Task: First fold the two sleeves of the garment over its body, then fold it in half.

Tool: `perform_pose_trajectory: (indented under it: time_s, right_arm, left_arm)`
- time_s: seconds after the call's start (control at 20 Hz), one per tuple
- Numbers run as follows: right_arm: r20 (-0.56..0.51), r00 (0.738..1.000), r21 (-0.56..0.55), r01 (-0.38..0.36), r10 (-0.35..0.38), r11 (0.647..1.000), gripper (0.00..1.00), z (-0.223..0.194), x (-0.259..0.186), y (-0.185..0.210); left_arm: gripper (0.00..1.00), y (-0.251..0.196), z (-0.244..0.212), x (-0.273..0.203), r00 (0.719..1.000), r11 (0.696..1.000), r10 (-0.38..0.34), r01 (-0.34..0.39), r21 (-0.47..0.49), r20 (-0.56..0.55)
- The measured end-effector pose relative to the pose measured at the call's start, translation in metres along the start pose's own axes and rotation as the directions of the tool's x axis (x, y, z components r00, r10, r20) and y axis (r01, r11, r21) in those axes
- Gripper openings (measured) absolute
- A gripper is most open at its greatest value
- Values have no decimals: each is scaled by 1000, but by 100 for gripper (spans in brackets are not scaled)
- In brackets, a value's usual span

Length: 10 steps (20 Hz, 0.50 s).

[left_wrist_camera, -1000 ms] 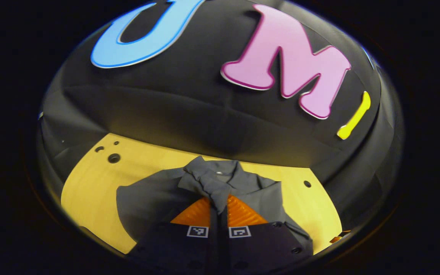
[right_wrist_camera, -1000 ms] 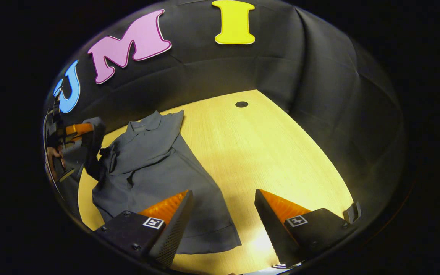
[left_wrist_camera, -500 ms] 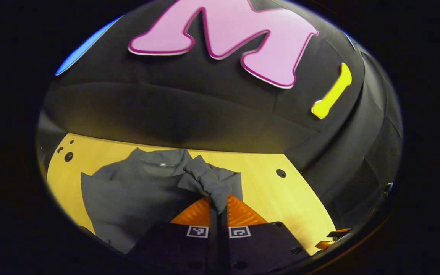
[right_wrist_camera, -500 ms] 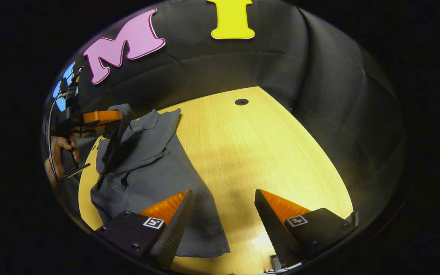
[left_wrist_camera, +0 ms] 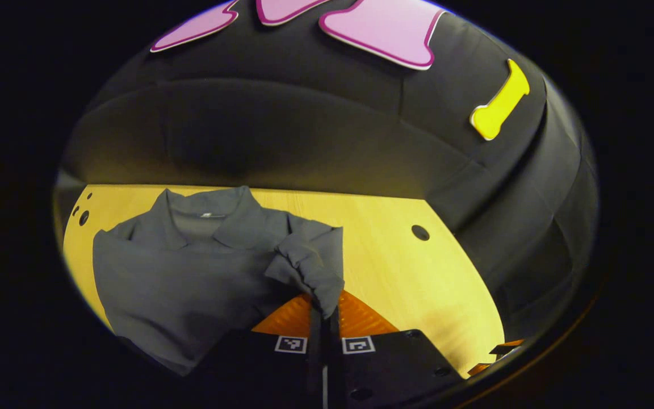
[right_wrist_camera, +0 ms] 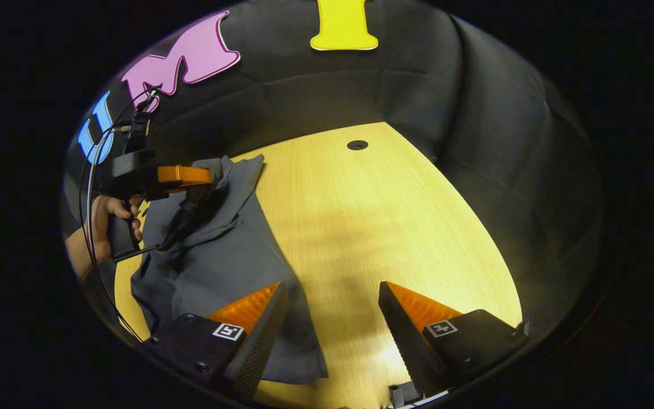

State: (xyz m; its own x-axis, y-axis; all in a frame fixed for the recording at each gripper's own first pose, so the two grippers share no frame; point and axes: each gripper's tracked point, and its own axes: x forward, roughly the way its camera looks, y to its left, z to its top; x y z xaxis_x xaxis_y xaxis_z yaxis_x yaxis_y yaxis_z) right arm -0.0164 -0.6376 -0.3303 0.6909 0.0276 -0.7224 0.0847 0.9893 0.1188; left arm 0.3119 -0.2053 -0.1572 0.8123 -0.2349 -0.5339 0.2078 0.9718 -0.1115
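Fingers of our left gripper [left_wrist_camera: 324, 309] are pinched tight on the sleeve [left_wrist_camera: 304, 270], bunched at 12 o'clock off the tips. Right gripper [right_wrist_camera: 332, 318] sits wide apart, holding nothing. The garment [right_wrist_camera: 219, 250] lies on the table [right_wrist_camera: 395, 227] at about 10 o'clock from it. Looks like a thin bite, so the sleeve could slip and land crumpled.

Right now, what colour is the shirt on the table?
Plain dark grey shirt, no pattern; the left gripper view shows it best.

Dim booth, overhead light probably; sharp centre, fisheye-warped, dark edges.
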Motion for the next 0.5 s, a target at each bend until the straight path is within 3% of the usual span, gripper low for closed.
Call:
perform_pose_trajectory:
  time_s: [0.15, 0.2, 0.35, 0.4, 0.5]
  right_arm:
    - [-9, 1000, -5, -10, 10, 1000, 99, -1, 1, 3]
    - [-13, 1000, -9, -13, 13, 1000, 99, -3, 2, 6]
    - [-30, 999, -24, -32, 31, 999, 99, -7, 4, 14]
    - [-34, 999, -33, -35, 34, 999, 99, -8, 5, 18]
    - [-56, 998, -55, -32, 29, 998, 99, -16, 9, 23]
  left_arm:
    - [19, 4, -7, -1, 1000, 1000, 16, -15, 2, -18]
    - [16, 1, -7, -5, 1000, 1000, 5, -5, -5, -16]
    - [58, 7, -5, -25, 1000, 1000, -12, 12, -13, 6]
    - [64, 13, -6, -34, 1000, 1000, -11, 11, -7, 11]
    - [88, 30, -13, -54, 1000, 1000, 0, -1, 11, 17]
